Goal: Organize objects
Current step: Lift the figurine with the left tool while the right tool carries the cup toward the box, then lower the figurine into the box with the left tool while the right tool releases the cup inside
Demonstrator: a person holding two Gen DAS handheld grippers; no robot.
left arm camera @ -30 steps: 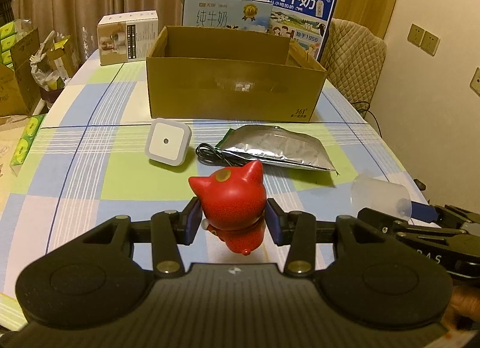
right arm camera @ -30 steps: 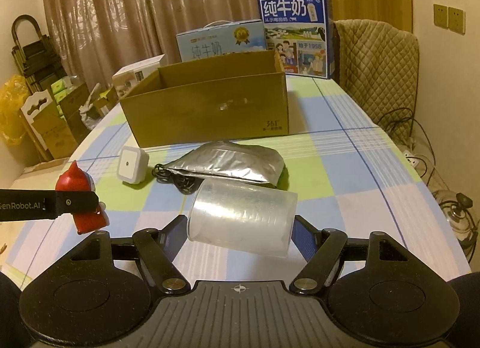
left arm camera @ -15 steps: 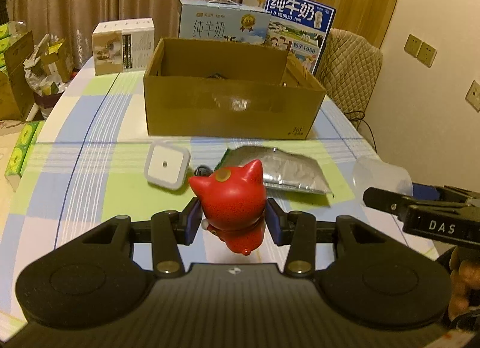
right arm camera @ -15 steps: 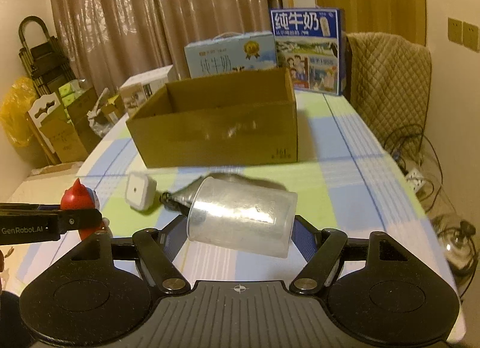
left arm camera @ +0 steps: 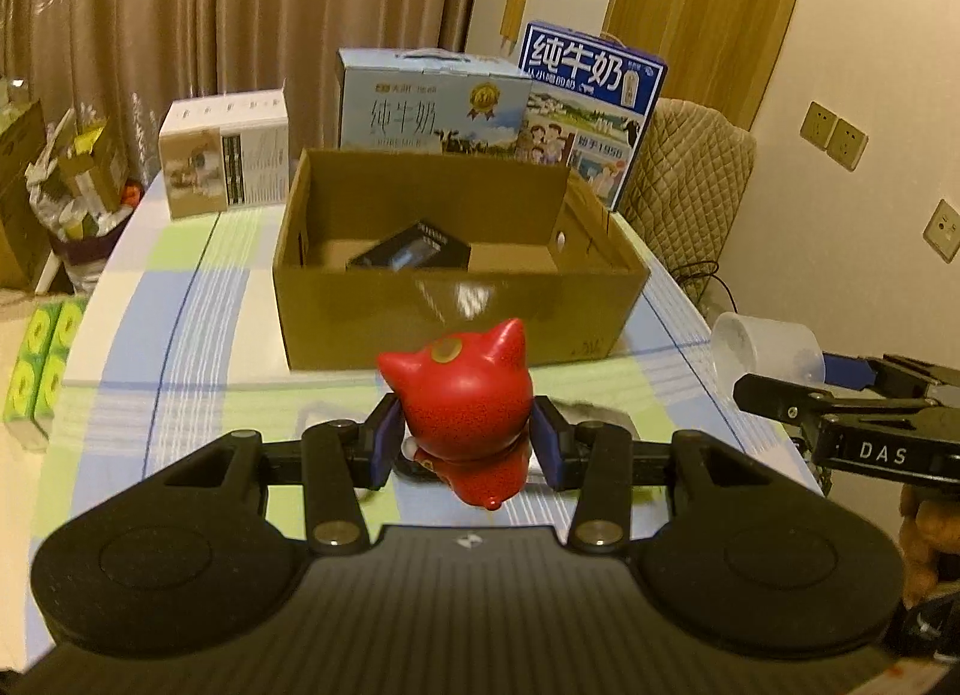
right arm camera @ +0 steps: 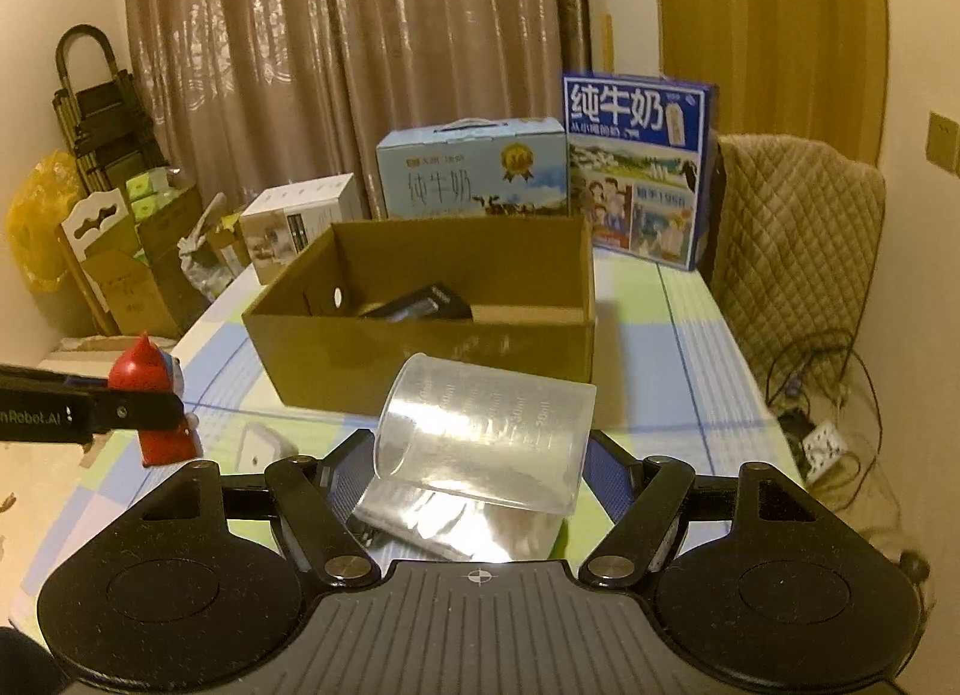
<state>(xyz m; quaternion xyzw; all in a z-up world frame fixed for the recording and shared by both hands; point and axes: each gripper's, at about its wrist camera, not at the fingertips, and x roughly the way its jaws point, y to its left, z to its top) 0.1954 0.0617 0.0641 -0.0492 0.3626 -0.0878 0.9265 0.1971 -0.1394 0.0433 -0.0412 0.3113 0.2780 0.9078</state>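
My left gripper is shut on a red cat figurine, held in the air in front of the open cardboard box. The same figurine shows at the left of the right wrist view. My right gripper is shut on a clear plastic measuring cup lying sideways between its fingers; that cup appears at the right of the left wrist view. A black item lies inside the box. Below the cup, a silver foil pouch and a white square night light rest on the table.
Two milk cartons and a white product box stand behind the cardboard box. A quilted chair is at the far right. Cardboard and bags crowd the floor at the left. The checked tablecloth covers the table.
Both grippers have risen and moved toward the cardboard box with their loads; the box interior and the black item inside have come into view. The pouch and night light now sit below the grippers.
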